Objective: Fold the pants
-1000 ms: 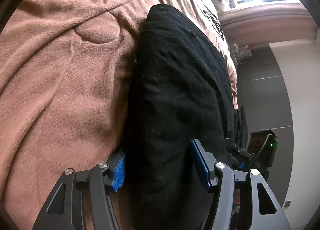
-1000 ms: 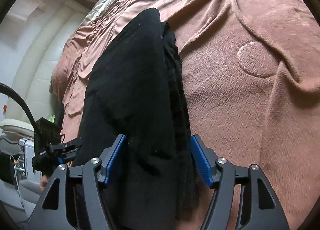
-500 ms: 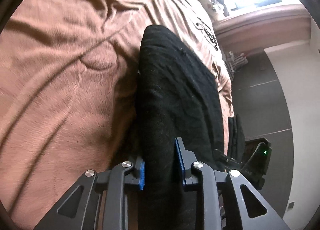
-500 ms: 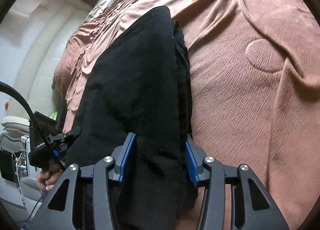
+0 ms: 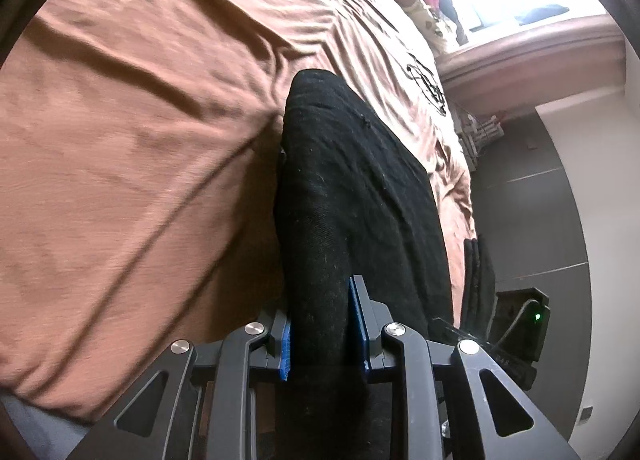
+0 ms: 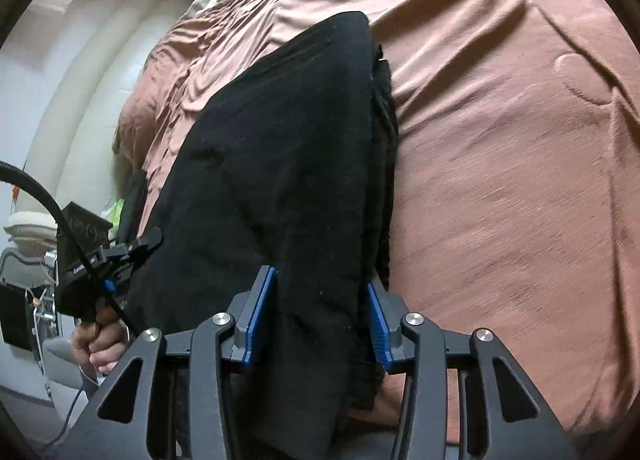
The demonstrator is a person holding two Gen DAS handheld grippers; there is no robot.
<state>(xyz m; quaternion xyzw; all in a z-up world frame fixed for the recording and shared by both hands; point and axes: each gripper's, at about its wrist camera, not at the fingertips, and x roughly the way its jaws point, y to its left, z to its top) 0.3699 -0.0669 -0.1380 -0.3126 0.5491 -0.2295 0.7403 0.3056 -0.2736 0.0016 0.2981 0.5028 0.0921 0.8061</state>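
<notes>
I am clamping the left claw (image 5: 325, 324) and right claw (image 6: 316, 318) on the black pants (image 5: 352, 196); next move: carrying the near edge toward the far end.

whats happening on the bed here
A person is folding black fabric pants on a bed covered by a wrinkled brown blanket, holding a two-finger gripper in each hand. The left gripper is clamped on one near edge of the pants, and the right gripper is clamped on the other. The far end of the pants lies on the blanket.
</notes>
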